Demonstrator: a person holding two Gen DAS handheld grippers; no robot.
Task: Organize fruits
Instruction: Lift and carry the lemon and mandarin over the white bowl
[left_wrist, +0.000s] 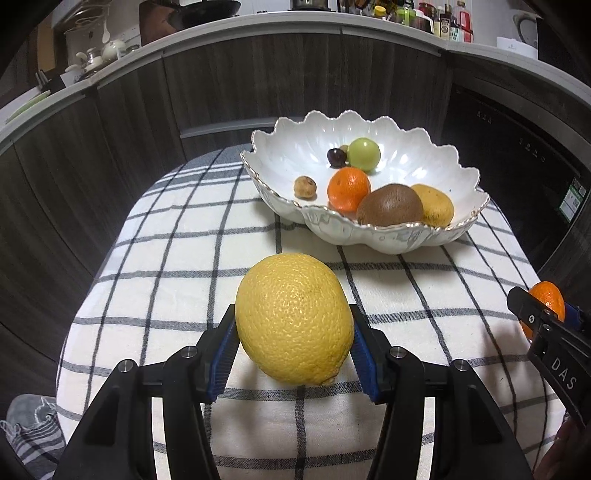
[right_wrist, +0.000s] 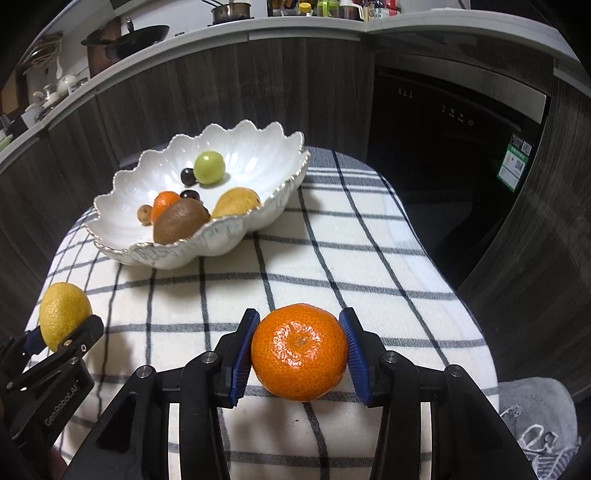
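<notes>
My left gripper (left_wrist: 293, 345) is shut on a big yellow lemon (left_wrist: 294, 318), its blue pads pressed on both sides, just above the checked cloth. My right gripper (right_wrist: 300, 350) is shut on an orange mandarin (right_wrist: 300, 350) in the same way. Each shows in the other's view: the mandarin at the right edge (left_wrist: 548, 299), the lemon at the left (right_wrist: 62, 314). The white scalloped bowl (left_wrist: 369, 236) stands at the far side and holds a mandarin (left_wrist: 348, 187), a kiwi (left_wrist: 389, 205), a green fruit (left_wrist: 364, 154), a yellow fruit (left_wrist: 436, 205) and small dark ones.
The table carries a white cloth with dark checks (left_wrist: 184, 266). Dark wooden cabinets (left_wrist: 110, 147) and a black oven (right_wrist: 461, 155) curve close behind it. A grey slipper (right_wrist: 535, 417) lies on the floor at the right.
</notes>
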